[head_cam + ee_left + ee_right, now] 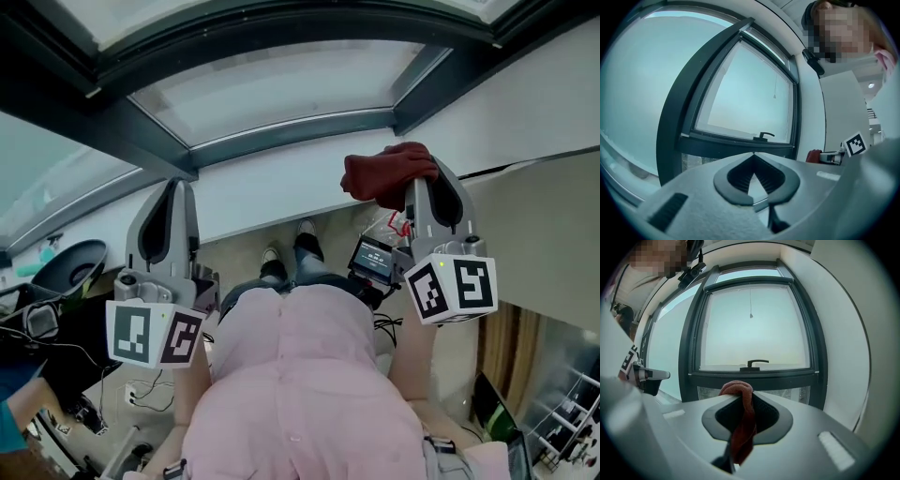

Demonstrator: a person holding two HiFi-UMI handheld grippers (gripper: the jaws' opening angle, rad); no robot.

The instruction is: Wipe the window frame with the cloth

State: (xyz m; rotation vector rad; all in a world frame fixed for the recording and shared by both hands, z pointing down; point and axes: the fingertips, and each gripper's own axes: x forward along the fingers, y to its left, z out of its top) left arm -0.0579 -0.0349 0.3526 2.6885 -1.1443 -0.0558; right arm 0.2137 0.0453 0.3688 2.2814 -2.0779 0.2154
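A dark window frame (pixel 150 141) runs across the top of the head view, above a white sill (pixel 272 192). My right gripper (pixel 422 178) is held up below it, shut on a dark red cloth (pixel 387 173) that bunches out past its tips. In the right gripper view the cloth (pixel 742 420) hangs between the jaws of the right gripper (pixel 743 392), with the frame's lower bar (pixel 754 378) and handle (pixel 754 363) straight ahead. My left gripper (pixel 173 192) sits lower left, shut with nothing in it. The left gripper (pixel 752 154) faces the frame (pixel 736 143) at an angle.
White wall (pixel 834 333) borders the window on the right. A second pane (pixel 637 93) lies left of the framed sash. The person's pink-shirted body (pixel 300 375) fills the lower middle of the head view, with cables and equipment (pixel 56 319) on the floor at left.
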